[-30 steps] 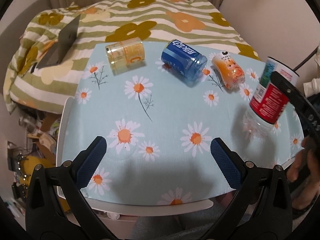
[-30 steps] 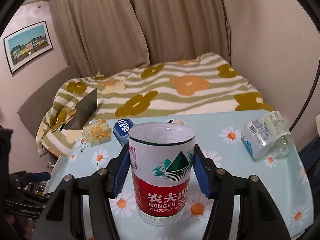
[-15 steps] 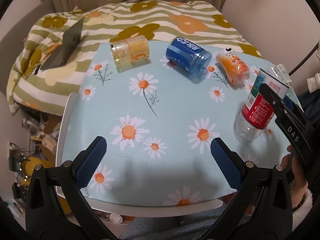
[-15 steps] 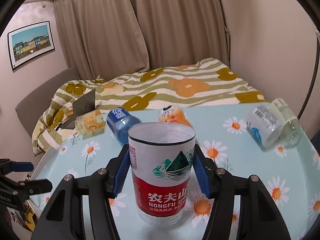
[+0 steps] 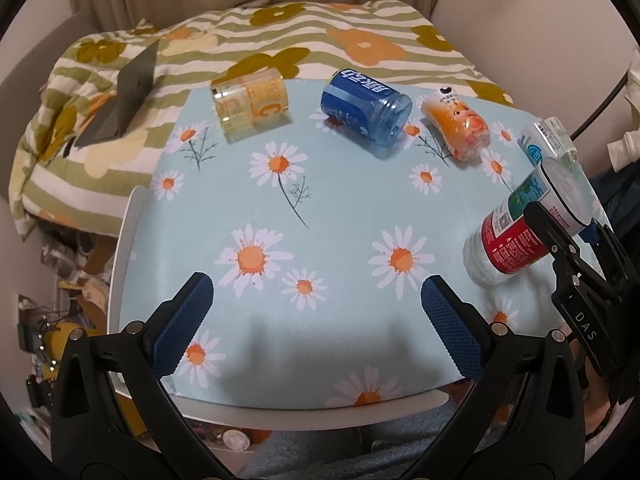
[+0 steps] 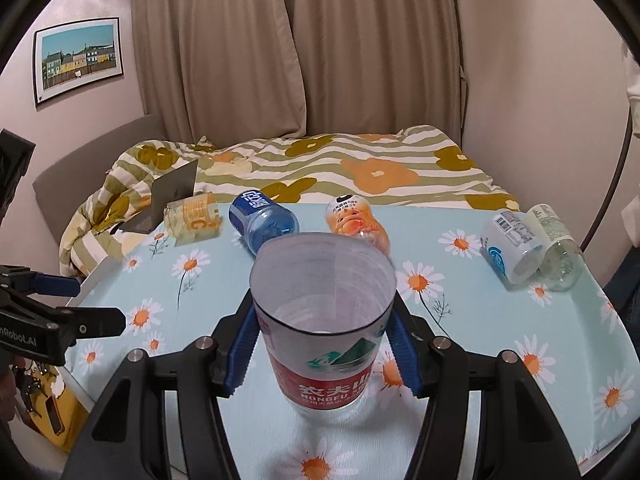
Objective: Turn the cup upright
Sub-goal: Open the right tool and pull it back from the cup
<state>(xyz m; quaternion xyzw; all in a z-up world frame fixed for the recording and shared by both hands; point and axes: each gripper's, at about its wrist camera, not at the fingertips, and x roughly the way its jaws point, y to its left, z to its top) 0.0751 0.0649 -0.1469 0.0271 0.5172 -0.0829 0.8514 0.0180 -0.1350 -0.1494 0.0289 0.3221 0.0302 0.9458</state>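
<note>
The cup with the red and white Nongfu label (image 6: 324,344) stands mouth up, its base on or just above the table, between the pads of my right gripper (image 6: 323,346), which is shut on it. It also shows in the left wrist view (image 5: 520,228) at the right edge, leaning. My left gripper (image 5: 316,324) is open and empty over the table's near edge. Several cups lie on their sides at the far edge: yellow (image 5: 252,104), blue (image 5: 364,104), orange (image 5: 456,124), and a white one (image 6: 510,244) next to a clear one (image 6: 558,248).
The table has a light blue daisy cloth (image 5: 320,220). A bed with a striped flower duvet (image 6: 360,168) lies behind it, with a grey laptop (image 5: 128,92) on it. Clutter sits on the floor at the left.
My right gripper has lowered the red-labelled cup toward the table and now looks down into its mouth. The left gripper has stayed open and drawn slightly nearer the table.
</note>
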